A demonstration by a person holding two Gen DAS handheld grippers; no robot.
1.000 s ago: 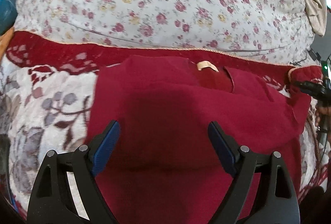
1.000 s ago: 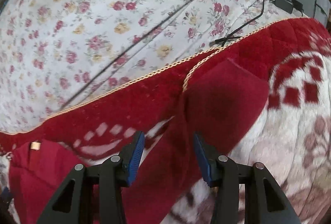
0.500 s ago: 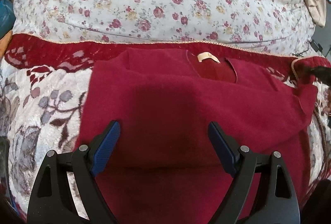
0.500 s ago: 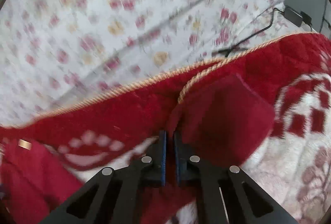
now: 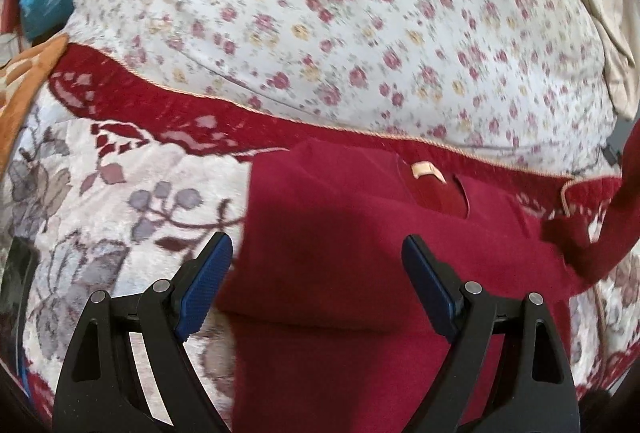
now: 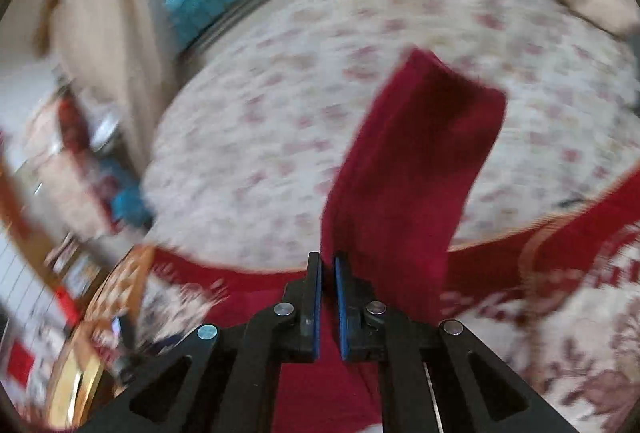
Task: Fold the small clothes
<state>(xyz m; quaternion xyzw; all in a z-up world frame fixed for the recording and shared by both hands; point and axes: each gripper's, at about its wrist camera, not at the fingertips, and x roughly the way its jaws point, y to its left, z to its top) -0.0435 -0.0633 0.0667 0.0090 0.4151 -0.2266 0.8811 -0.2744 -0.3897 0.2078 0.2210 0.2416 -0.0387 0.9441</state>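
right hand-held gripper (image 6: pixel 328 265) clamps raised sleeve (image 6: pixel 412 169) edge.

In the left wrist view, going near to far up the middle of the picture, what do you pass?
Left gripper, jaws open → red sweater → its neck label → red blanket border with cord edging → floral quilt.
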